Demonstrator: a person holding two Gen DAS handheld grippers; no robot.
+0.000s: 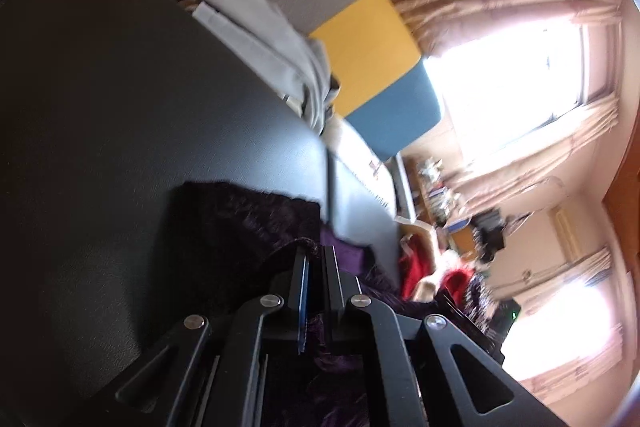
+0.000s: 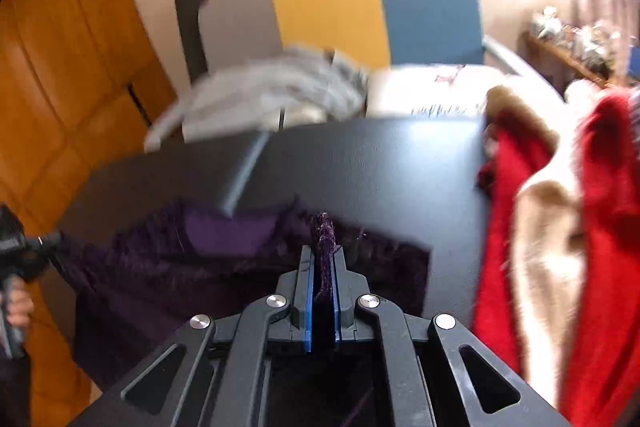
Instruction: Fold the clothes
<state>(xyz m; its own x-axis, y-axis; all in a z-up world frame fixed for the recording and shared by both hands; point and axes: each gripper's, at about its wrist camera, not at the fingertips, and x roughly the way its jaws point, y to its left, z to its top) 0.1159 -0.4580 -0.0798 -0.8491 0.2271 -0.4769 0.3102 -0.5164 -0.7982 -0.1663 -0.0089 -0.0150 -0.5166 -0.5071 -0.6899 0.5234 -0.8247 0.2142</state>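
Observation:
A dark purple fuzzy garment lies spread on the black table, its lighter purple inner neck panel facing up. My right gripper is shut on a pinched bunch of its edge, which sticks out between the blue pads. In the left wrist view the same garment lies on the black table. My left gripper is shut on purple cloth that runs between its fingers. The left gripper also shows at the far left of the right wrist view.
A red and cream fleece garment hangs at the table's right edge. Folded grey and white cloths lie behind the table, before a grey, yellow and blue panel. Wooden cabinet doors stand at left. Bright windows are beyond.

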